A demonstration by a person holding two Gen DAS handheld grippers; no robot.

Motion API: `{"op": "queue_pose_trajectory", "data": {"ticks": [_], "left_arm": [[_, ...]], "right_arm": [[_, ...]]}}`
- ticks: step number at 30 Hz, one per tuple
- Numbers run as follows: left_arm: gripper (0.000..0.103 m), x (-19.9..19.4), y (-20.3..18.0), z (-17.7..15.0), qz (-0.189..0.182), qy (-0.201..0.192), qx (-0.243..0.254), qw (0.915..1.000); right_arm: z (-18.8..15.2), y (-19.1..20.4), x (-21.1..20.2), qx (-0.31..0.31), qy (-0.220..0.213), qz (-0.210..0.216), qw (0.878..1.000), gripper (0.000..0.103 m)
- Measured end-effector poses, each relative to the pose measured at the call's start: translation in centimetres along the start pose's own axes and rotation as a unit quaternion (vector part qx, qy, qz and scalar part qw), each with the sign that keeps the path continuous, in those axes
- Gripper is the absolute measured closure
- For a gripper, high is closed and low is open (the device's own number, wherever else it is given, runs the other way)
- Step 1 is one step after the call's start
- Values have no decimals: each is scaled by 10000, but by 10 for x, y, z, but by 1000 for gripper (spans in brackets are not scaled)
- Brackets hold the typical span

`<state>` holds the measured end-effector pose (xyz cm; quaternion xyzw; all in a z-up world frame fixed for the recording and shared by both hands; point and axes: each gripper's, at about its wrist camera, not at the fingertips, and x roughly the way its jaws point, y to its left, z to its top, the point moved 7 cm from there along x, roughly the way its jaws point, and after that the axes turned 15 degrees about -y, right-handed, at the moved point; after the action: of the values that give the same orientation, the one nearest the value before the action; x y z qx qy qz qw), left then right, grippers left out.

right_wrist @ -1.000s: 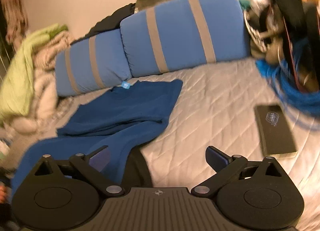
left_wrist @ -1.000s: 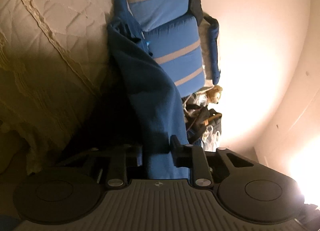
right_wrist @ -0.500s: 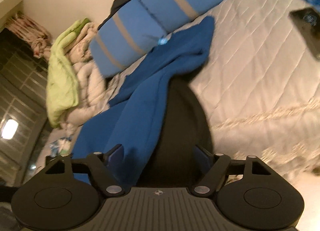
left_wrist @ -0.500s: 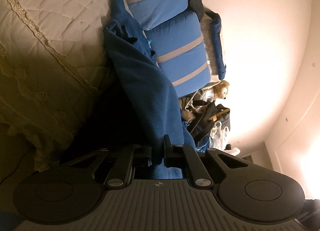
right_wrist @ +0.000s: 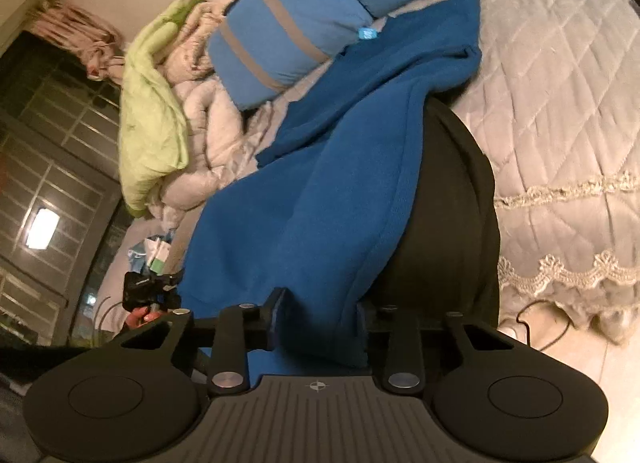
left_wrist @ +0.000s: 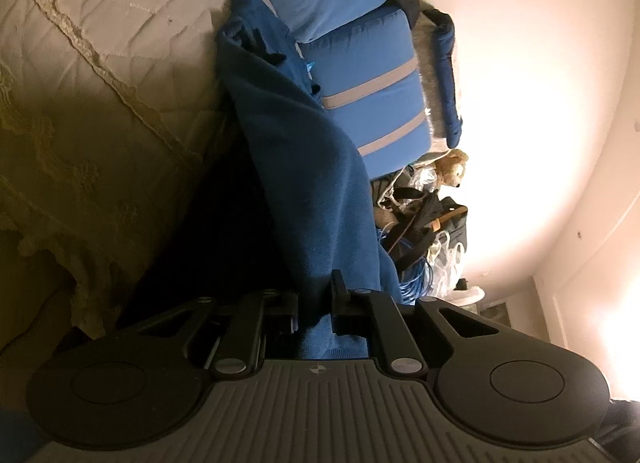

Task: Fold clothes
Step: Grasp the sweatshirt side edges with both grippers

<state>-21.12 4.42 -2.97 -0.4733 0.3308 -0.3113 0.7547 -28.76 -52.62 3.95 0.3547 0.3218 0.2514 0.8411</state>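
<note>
Fingers of left gripper [left_wrist: 316,305]: clamped on an edge of the blue garment [left_wrist: 304,167]. Right gripper [right_wrist: 318,323]: jaws just closing, bunched blue cloth between them, pads apparently pressing it. Garment location: stretched from both grippers onto the quilted bed [right_wrist: 560,83], its far end beside the striped blue pillows [right_wrist: 288,35].

A bed [right_wrist: 560,75] covered with a quilted, lace-edged spread is seen. Blue pillows [right_wrist: 288,35] with grey stripes are propped at its head against a pale wall [left_wrist: 540,63]. A dark gridded window [right_wrist: 52,167] is seen beyond the bed's far side.
</note>
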Motion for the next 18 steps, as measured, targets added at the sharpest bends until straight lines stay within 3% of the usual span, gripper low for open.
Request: {"op": "queue_pose_trajectory", "data": {"ticks": [4, 11, 18], "left_arm": [[92, -4, -6, -1, -132, 4, 43, 9999], [96, -18, -38, 5, -443, -181, 143, 9988], [97, -34, -78, 25, -650, -822, -10, 9945]], "right_arm": [[0, 5, -2, -54, 73, -165, 9998, 91], [18, 8, -14, 323, -267, 226, 9989, 94], [61, 15, -47, 784, -1270, 711, 9862, 95]]}}
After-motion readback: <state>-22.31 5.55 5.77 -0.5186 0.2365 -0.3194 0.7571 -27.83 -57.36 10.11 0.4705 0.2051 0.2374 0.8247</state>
